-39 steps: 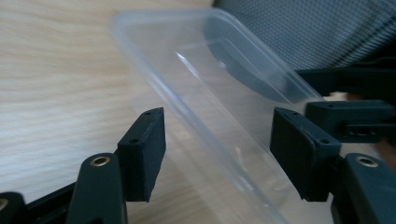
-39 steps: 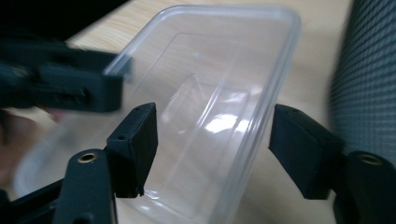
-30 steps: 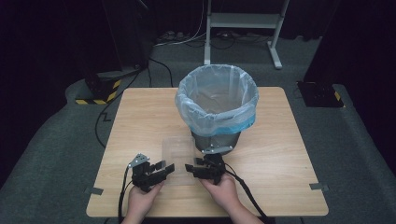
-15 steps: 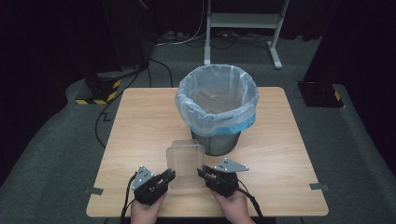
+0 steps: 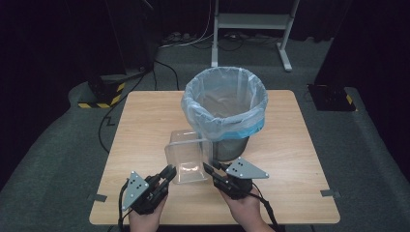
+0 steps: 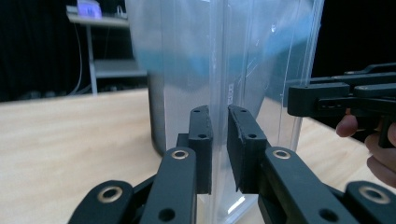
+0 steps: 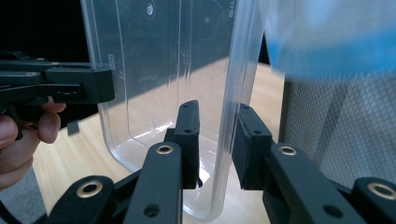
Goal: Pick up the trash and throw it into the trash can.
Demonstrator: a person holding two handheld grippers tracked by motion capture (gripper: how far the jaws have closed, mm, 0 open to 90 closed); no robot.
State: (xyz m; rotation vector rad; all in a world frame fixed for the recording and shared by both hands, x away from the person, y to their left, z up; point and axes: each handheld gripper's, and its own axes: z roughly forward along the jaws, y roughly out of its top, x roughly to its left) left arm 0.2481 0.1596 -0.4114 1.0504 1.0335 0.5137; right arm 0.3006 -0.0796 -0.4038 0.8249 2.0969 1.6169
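A person's two grippers hold a clear plastic container [image 5: 186, 154] between them above the near half of the wooden counter [image 5: 145, 116], just in front of a mesh bin [image 5: 231, 145] lined with a pale blue bag [image 5: 225, 104]. The left gripper [image 5: 168, 172] has just been closing and now pinches the container's left wall, the thin plastic caught between its black pads [image 6: 201, 140] in the left gripper view. The right gripper [image 5: 209, 169] is clamped on the opposite wall; the right gripper view shows the rim edge running between its pads [image 7: 189, 140], though glare makes it hard to say how much wall is caught there. The container appears empty and probably light, but its thin, glossy walls look flexible and slippery, likely to bow or slide under a hard squeeze. The stiffer rim and the corners seem the safer places to take hold, with both grippers kept level so that the tub does not twist. A metal stand [image 5: 251, 21] and cables [image 5: 130, 92] sit on the dark floor beyond the counter.
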